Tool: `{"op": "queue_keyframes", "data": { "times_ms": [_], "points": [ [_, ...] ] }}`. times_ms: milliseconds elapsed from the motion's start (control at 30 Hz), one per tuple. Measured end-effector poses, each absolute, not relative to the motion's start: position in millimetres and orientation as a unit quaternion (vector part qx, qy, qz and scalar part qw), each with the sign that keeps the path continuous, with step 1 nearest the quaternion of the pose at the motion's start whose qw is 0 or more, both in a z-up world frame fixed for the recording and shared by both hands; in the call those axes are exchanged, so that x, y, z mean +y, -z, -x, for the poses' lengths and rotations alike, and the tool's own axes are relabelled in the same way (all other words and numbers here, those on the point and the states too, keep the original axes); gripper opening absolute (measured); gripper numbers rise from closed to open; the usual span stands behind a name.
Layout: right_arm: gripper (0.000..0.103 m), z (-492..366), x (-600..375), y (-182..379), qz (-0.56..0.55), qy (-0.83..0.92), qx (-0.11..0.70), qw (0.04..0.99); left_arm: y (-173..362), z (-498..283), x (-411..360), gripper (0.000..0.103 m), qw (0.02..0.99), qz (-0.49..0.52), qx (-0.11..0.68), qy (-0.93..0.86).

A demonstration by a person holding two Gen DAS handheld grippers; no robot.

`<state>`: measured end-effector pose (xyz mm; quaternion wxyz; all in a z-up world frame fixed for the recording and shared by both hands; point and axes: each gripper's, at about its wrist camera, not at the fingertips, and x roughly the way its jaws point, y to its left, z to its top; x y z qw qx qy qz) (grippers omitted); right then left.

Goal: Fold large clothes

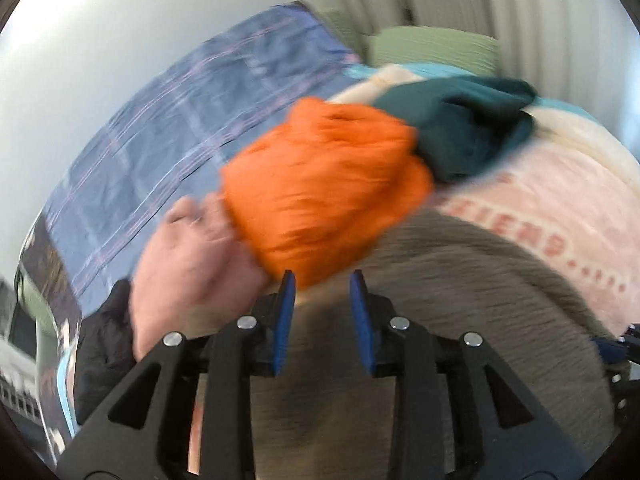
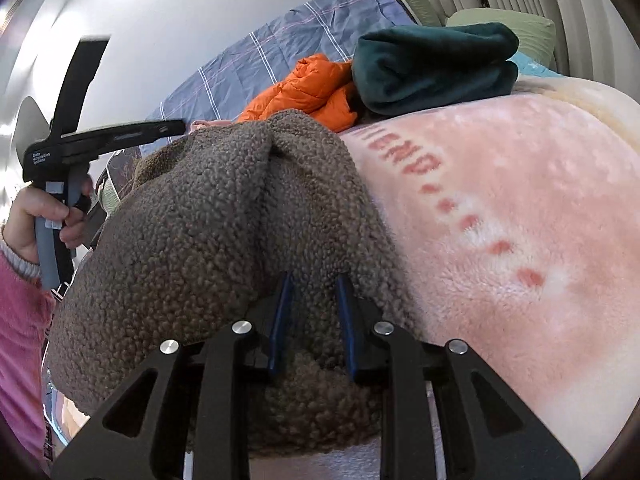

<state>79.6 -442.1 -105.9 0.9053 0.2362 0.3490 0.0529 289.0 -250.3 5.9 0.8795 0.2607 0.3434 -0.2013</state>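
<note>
A brown fleece garment [image 2: 208, 216] lies bunched on a pink blanket [image 2: 520, 200]. It also shows in the left wrist view [image 1: 440, 300], blurred. My right gripper [image 2: 314, 284] has its blue fingers pressed into a fold of the fleece, with fabric between them. My left gripper [image 1: 322, 280] is open above the fleece, with nothing between its fingers; its body shows in the right wrist view [image 2: 100, 140], held up at the left. An orange puffer jacket [image 1: 328, 192] lies just ahead of the left gripper. A bare hand [image 1: 192, 264] rests at its left.
A folded dark green garment [image 2: 436, 68] lies behind the orange jacket [image 2: 308, 88]. A blue checked sheet [image 2: 288, 48] covers the bed's far side by a white wall. Green pillows [image 2: 520, 28] lie at the head. The left wrist view is motion-blurred.
</note>
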Motion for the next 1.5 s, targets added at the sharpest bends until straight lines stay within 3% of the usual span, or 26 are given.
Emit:
{"op": "queue_keyframes", "data": {
  "times_ms": [100,233,300,533,633,733,900,1000,1067,1133,1333,1400,1500],
  "points": [
    [0.023,-79,-442,105,-0.238,-0.053,0.344,0.907,0,-317,-205,0.016,0.884,-0.207,0.379,0.18],
    [0.023,-78,-437,100,-0.227,-0.054,0.34,0.911,72,-353,-180,0.017,0.869,-0.216,0.428,0.124],
    [0.023,-77,-432,97,-0.215,-0.041,0.341,0.914,94,-355,-185,0.014,0.876,-0.214,0.421,0.096],
    [0.024,-75,-438,101,-0.226,-0.051,0.34,0.912,73,-349,-192,0.012,0.87,-0.244,0.411,0.118],
    [0.024,-73,-439,101,-0.228,-0.05,0.338,0.912,38,-333,-182,0.014,0.885,-0.196,0.391,0.16],
    [0.024,-74,-438,100,-0.23,-0.05,0.338,0.911,7,-315,-183,0.02,0.89,-0.136,0.378,0.217],
    [0.024,-73,-438,101,-0.233,-0.05,0.335,0.912,-16,-285,-244,0.037,0.871,-0.147,0.351,0.31],
    [0.024,-73,-439,102,-0.235,-0.048,0.334,0.912,14,-290,-292,0.045,0.846,-0.19,0.383,0.319],
    [0.024,-75,-441,104,-0.241,-0.043,0.335,0.91,65,-300,-325,0.045,0.821,-0.27,0.424,0.27],
    [0.024,-76,-444,106,-0.25,-0.042,0.332,0.908,71,-299,-338,0.045,0.824,-0.297,0.413,0.249],
    [0.025,-71,-438,101,-0.237,-0.05,0.324,0.914,47,-289,-309,0.047,0.846,-0.248,0.394,0.261],
    [0.025,-69,-438,102,-0.238,-0.048,0.322,0.915,21,-285,-279,0.064,0.865,-0.198,0.382,0.258],
    [0.025,-70,-441,103,-0.246,-0.053,0.322,0.913,-6,-283,-223,0.065,0.882,-0.154,0.368,0.249]
  ]
}}
